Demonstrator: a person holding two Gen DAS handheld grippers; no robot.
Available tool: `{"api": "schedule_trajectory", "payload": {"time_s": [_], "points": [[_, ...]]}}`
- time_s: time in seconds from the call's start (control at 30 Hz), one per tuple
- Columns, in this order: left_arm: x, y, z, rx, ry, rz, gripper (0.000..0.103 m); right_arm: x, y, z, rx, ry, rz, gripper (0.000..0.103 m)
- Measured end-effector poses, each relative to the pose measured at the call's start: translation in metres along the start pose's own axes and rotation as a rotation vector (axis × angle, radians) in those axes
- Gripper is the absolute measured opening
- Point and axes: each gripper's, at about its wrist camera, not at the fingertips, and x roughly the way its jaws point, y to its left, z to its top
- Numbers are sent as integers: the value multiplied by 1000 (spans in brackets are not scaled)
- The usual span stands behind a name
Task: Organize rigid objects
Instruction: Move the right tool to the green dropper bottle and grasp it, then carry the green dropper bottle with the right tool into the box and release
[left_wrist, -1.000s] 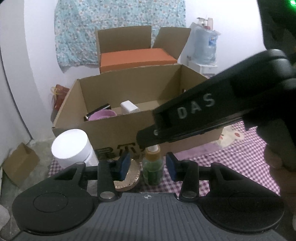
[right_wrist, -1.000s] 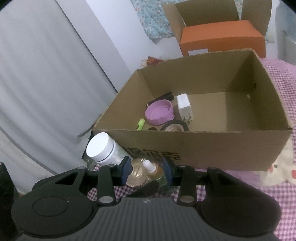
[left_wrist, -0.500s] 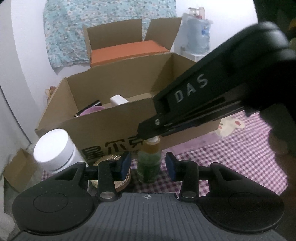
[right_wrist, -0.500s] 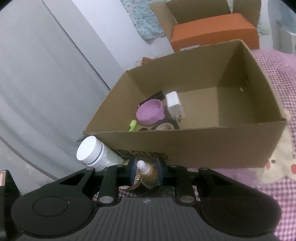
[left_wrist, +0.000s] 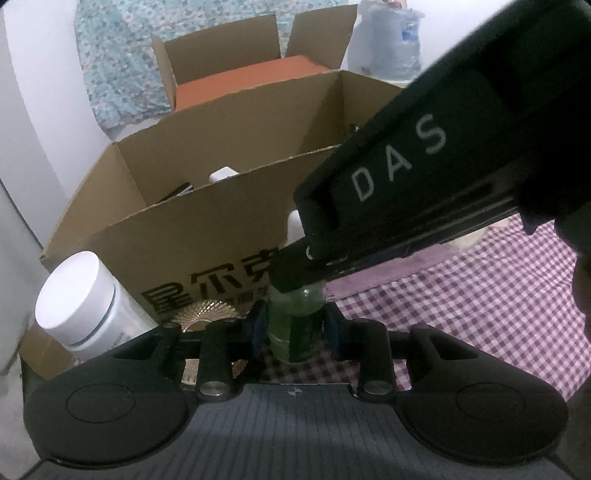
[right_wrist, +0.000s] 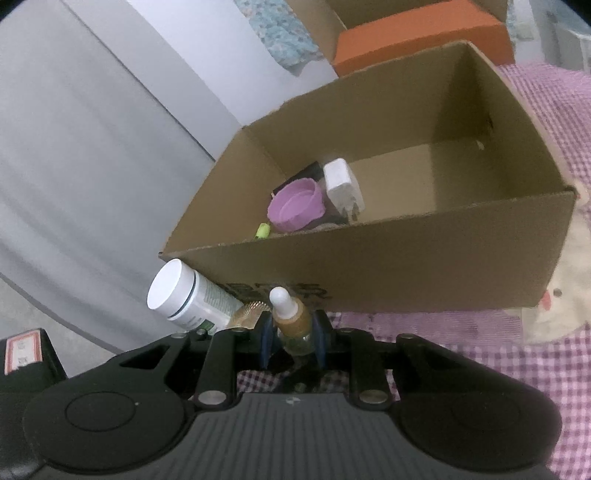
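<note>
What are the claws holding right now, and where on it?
Both are on the dropper bottle: right claw clamps its amber neck; left claw is closing on its green body.

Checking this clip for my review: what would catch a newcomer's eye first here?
Both grippers crowd one small dropper bottle in front of the open cardboard box: the right gripper clamps its upper part, the left gripper closes around its green body. A purple cap lies inside the box.

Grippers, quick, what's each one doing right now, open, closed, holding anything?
Left gripper: jaws closing on the green bottle.
Right gripper: shut on the amber dropper bottle.
</note>
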Motion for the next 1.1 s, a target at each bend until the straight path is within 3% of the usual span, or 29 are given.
{"api": "schedule_trajectory", "payload": {"time_s": [0.5,0.73,0.9,1.1], "points": [[-2,1,-1,-44,0,-43,31,8,17,3,-104,1,-76,27],[-16,1,3,-58,-26,-71,31,-7,28,5,-144,-14,-95,24],[-46,5,18,-67,-87,-85,31,-37,49,17,-192,-59,-80,24],[-75,19,61,-98,-146,-122,31,-71,70,58,-254,-115,-38,24]]}}
